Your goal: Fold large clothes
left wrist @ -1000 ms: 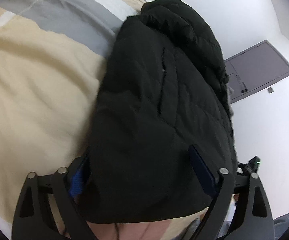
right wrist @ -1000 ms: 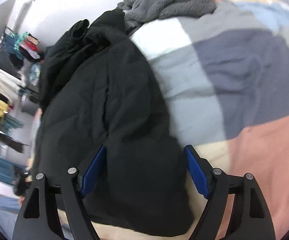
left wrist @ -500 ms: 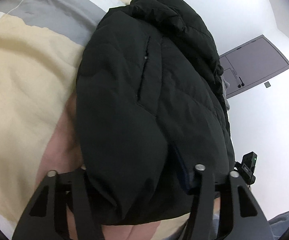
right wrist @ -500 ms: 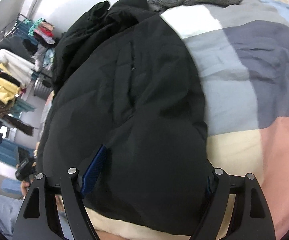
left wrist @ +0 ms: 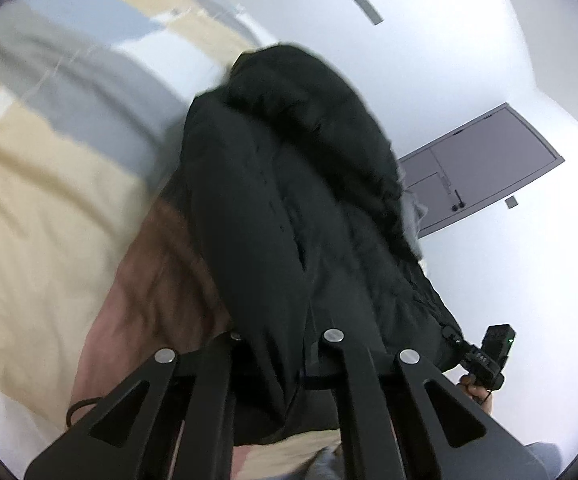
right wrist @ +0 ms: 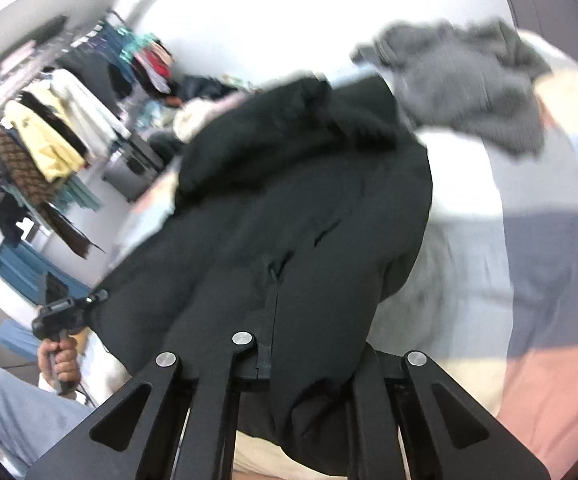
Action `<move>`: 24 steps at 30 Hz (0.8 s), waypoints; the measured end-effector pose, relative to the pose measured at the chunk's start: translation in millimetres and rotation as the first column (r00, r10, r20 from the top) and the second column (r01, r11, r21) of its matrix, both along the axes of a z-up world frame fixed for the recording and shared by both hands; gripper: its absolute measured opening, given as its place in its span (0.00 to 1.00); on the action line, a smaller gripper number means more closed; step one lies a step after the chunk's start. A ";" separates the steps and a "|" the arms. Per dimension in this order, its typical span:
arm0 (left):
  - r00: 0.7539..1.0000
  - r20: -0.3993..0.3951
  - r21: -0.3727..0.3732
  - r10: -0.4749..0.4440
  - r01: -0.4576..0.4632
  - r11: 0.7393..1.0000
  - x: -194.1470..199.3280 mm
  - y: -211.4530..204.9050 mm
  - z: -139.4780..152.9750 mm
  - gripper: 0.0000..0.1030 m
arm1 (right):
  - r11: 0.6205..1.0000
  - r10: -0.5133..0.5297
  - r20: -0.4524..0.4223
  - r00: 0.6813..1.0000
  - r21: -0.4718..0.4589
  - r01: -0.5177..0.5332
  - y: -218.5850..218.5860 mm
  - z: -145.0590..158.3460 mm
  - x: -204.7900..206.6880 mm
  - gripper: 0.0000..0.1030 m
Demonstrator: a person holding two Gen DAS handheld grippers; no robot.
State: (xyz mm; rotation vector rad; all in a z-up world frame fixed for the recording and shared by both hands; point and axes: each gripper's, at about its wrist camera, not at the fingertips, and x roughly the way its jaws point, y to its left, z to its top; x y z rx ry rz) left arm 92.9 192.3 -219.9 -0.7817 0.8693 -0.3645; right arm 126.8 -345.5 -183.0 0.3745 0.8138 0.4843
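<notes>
Both claws just clamped: left gripper [left wrist: 281, 344] and right gripper [right wrist: 305, 344] each clenched on the black coat [right wrist: 309, 208], its near hem now lifted off the bed [left wrist: 49, 184]. Fold can start.

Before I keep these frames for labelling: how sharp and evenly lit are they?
Left wrist view: fisheye-curved, black jacket dark with little detail, bedspread smeared by motion. Right wrist view: more blur on the grey fleece, white wall blown out.
</notes>
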 end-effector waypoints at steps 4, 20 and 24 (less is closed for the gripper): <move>0.999 0.037 -0.024 0.027 -0.026 0.999 2.5 12.8 36.1 0.05 | 1.000 0.006 0.067 0.998 0.010 -0.007 1.7 46.4 5.9 0.06; 0.998 0.064 0.144 0.006 -0.015 0.990 -29.9 19.8 129.3 0.05 | 0.999 0.033 0.154 0.988 0.013 -0.035 5.6 130.7 -35.4 0.06; 0.999 0.048 0.204 -0.021 0.011 0.979 -48.7 18.8 153.5 0.05 | 0.999 0.040 0.173 0.984 0.009 -0.042 6.2 147.9 -58.3 0.06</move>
